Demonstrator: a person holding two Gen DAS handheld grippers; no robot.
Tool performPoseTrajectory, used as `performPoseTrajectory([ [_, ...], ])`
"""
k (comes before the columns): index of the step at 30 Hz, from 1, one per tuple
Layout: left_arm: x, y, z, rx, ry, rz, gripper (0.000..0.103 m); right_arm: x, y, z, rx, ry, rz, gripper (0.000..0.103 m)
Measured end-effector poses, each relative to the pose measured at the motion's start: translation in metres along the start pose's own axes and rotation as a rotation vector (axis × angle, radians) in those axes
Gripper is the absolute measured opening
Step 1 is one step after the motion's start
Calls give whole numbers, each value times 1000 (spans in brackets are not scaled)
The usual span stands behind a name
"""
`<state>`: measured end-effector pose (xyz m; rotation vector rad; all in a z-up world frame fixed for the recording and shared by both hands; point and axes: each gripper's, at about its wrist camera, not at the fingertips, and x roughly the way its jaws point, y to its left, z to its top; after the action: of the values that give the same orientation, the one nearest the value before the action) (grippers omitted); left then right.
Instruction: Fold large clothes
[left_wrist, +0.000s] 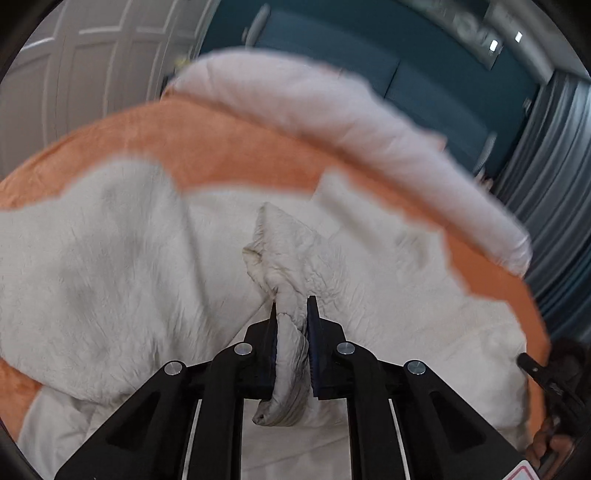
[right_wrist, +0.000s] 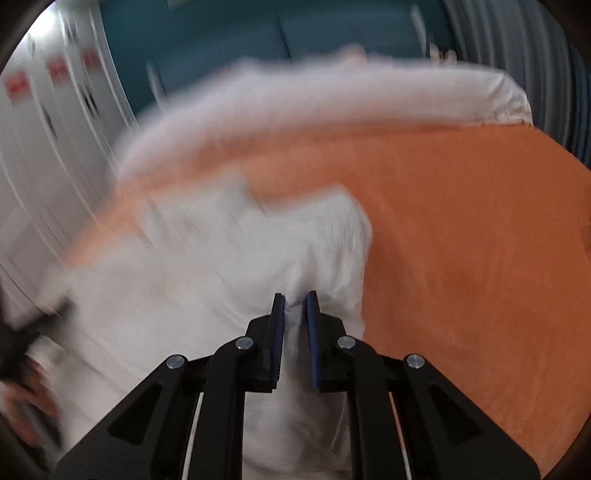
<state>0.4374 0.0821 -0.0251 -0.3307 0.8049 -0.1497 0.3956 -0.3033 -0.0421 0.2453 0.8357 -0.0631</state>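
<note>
The white garment (left_wrist: 110, 258) lies crumpled on the orange bed (right_wrist: 480, 258). The left gripper (left_wrist: 291, 301) pinches a bunched fold of it; the right gripper (right_wrist: 295, 295) clamps its edge nearer the bed's bare side.

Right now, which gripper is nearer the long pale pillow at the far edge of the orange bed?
Can't say. Both the left gripper and right gripper pinch the white garment, well short of the pillow.

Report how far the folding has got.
Done: nothing folded; the garment lies rumpled on the orange sheet. In hand: the left gripper is shut on a bunched cuff-like end, and the right gripper pinches fabric at the garment's other side. Left: spreading it flat and every fold.
</note>
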Motion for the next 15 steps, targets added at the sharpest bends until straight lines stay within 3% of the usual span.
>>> performPoseTrajectory([
  [2,18,7,-13,-15,65,-12,11,10,-12,-7,61,34,26,12],
  [4,16,6,-15,-20,48,-5,11,-17,-12,-3,97,-45,45,11],
  [7,16,5,-18,-16,49,8,15,-51,3,-5,64,-130,142,12],
  [9,18,1,-21,-15,49,19,19,-39,18,-12,-38,-75,116,11],
  [10,18,1,-21,-20,48,24,20,-13,23,-20,-87,21,51,10],
  [11,17,1,-21,-27,45,19,22,5,20,-27,-87,86,37,8],
  [15,-23,30,-24,-106,30,12,34,-27,16,-30,-5,42,67,13],
])
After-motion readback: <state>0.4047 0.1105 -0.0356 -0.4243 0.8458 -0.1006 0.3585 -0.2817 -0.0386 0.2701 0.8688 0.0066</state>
